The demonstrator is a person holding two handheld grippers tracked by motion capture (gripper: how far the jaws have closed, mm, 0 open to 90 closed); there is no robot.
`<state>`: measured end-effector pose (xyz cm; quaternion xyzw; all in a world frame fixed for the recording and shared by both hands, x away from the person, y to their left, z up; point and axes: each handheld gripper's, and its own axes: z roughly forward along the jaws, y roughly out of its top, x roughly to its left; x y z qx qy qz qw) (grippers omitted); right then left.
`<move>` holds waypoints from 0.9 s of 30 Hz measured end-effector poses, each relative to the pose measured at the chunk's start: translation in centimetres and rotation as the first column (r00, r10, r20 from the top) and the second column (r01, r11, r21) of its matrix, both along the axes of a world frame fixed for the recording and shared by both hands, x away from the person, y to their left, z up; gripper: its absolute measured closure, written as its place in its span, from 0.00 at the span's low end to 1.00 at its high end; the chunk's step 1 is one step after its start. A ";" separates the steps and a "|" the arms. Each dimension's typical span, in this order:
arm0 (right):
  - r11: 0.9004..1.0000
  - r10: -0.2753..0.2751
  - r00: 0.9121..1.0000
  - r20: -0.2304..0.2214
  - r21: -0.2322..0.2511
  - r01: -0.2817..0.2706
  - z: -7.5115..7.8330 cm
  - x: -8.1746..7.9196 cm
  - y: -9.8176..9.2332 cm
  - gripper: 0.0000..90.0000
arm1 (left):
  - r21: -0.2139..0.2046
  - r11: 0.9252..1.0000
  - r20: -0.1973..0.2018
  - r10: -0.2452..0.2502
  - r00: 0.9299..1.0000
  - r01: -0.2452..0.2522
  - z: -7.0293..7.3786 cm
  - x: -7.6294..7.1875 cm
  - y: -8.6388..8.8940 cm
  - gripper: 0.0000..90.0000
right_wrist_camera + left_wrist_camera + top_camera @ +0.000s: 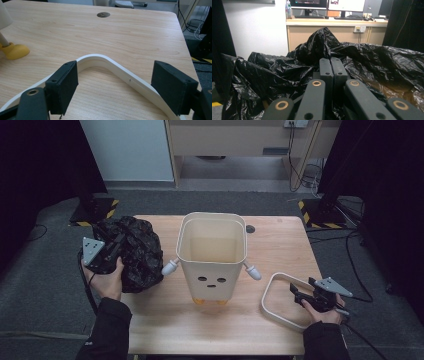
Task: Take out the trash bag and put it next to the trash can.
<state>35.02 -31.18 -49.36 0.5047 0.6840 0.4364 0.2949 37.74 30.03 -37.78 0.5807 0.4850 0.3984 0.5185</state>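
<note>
Two grippers work at a wooden tabletop [280, 245]. Largest on it is the cream plastic bin [212, 257], standing upright at the middle, open at the top, with a small face on its front wall, white arm-like pegs at its sides and yellow feet. Next is the black bin bag [132, 251], a crumpled, glossy heap of thin film at the left edge, just beside the bin. The left gripper [331, 65] has its jaws clenched together on a fold of this bag, whose wrinkled plastic rises in a peak behind them. Smaller, the white rounded-rectangle ring [281, 296] lies flat near the front right corner. The right gripper [115, 87] holds its jaws released and wide apart, straddling the ring's curved corner.
</note>
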 end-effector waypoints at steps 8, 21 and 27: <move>1.000 0.006 1.000 -0.008 0.002 -0.006 -0.1 0.1 0.0 0.23 | 0.008 1.000 -0.014 -0.022 1.000 0.022 -0.2 0.4 -0.5 0.98; 1.000 0.009 1.000 -0.009 0.009 -0.009 -0.2 0.2 0.2 0.23 | -0.024 0.999 0.007 -0.022 1.000 0.022 0.5 0.1 -0.6 0.75; 1.000 0.009 1.000 -0.007 0.008 -0.009 -0.2 0.2 0.2 0.23 | -0.042 0.999 0.037 -0.033 0.999 0.035 1.3 -0.4 -0.7 0.63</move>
